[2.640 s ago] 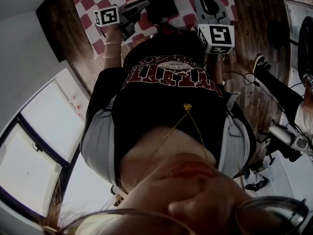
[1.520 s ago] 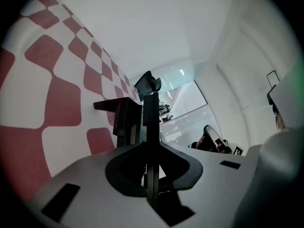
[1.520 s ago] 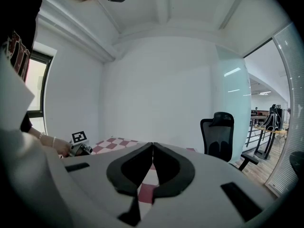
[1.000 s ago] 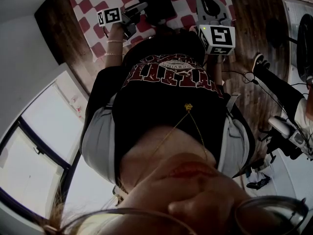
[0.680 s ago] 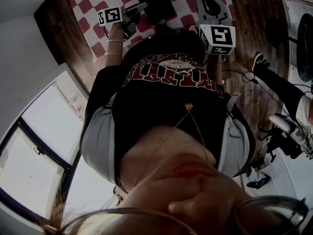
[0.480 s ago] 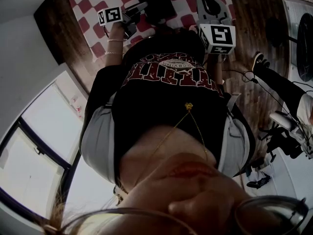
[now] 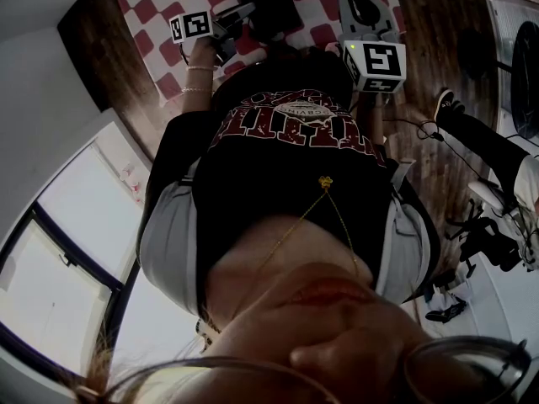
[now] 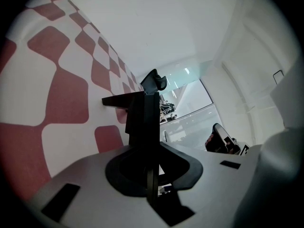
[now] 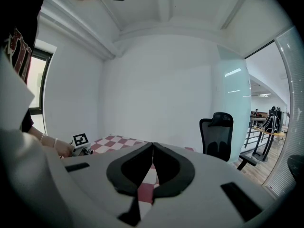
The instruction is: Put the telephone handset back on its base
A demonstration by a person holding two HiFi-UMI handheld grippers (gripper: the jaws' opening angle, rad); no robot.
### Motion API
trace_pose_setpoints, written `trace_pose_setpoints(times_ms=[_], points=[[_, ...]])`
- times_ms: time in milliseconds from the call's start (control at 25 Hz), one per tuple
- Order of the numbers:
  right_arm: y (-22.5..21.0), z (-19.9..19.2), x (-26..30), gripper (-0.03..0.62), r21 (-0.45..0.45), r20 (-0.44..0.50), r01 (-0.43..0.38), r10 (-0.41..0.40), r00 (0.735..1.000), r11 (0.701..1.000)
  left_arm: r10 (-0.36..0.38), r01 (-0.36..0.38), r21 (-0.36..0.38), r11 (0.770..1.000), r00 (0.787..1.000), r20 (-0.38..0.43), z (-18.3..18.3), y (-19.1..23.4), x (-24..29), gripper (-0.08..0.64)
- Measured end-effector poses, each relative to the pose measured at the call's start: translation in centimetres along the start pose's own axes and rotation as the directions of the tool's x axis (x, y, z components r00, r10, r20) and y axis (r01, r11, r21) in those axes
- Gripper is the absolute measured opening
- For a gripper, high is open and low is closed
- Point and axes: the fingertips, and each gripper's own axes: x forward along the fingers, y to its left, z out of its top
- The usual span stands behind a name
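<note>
Your left gripper is low over the red and white checked cloth. It is turned on its side, so the cloth fills the left of its view. Its two fingers are squeezed together on a thin black bar that looks like the telephone handset. The bar runs on past the fingertips, just beside the cloth, and one black bit sticks out from it toward the cloth. In your head view, a wide flat black thing lies on the cloth right at the tip of this gripper. It may be the base, but I cannot tell if the handset sits on it. Your right gripper is held up over the cloth, well apart from the left one. Its fingers are pressed tight together at the tips and hold nothing. It looks across the cloth to a white wall, with a black chair on the floor past the cloth.
</note>
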Motion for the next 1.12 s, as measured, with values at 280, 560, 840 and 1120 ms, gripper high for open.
trace_pose_setpoints(times_ms=[280, 560, 840, 1120], points=[[-0.1, 0.05, 0.04, 0.018, 0.001, -0.004, -0.001, 0.001, 1.0, 1.0, 0.017, -0.017, 0.026, 1.0, 1.0, -0.002, 0.15, 0.13, 0.13, 0.081], [0.03, -0.07, 0.2, 0.018, 0.004, -0.005, -0.011, 0.011, 1.0, 1.0, 0.062, -0.062, 0.076, 0.995, 0.998, -0.002, 0.06, 0.37, 0.13, 0.081], [0.55, -0.07, 0.36, 0.018, 0.003, -0.005, -0.03, 0.03, 1.0, 1.0, 0.072, -0.074, 0.091, 0.993, 0.997, 0.022, 0.04, 0.49, -0.08, 0.081], [0.54, -0.33, 0.12, 0.018, 0.018, -0.003, -0.037, 0.037, 0.999, 0.999, 0.141, -0.142, 0.046, 0.989, 0.99, 0.023, 0.08, 0.93, -0.05, 0.094]])
